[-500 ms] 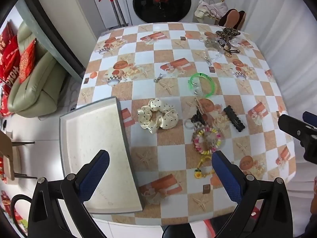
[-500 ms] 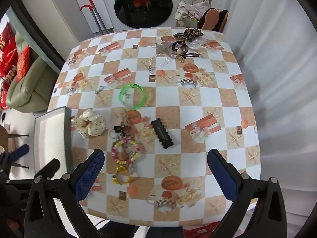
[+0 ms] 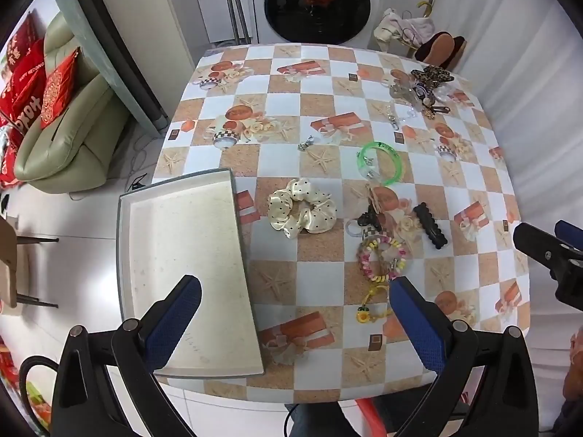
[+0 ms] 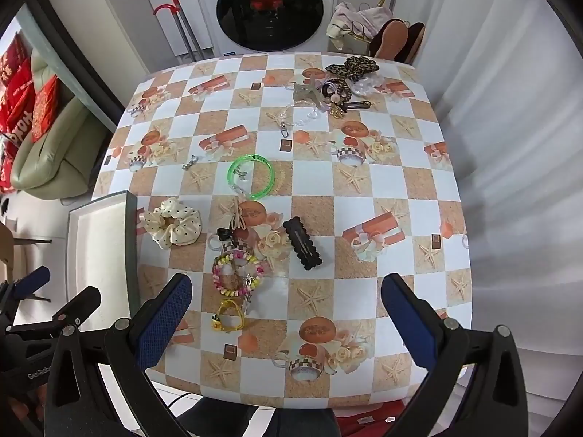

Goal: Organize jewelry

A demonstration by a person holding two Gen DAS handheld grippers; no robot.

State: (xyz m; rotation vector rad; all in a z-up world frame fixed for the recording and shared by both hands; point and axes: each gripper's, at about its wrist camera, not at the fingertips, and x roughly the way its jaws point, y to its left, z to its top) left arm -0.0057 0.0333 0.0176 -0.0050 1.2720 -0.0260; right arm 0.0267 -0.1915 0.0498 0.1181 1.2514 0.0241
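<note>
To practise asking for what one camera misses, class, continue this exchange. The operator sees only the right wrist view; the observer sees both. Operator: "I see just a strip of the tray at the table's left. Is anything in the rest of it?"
Observer: No. In the left wrist view the tray shows its whole floor, and no jewelry lies in it.
Operator: I only glimpse the other gripper at my lower left. Is it carrying anything?
Observer: No. The left gripper is wide open with nothing between its fingers. One finger hangs over the tray's near end, and the other is beside the yellow charm.
</note>
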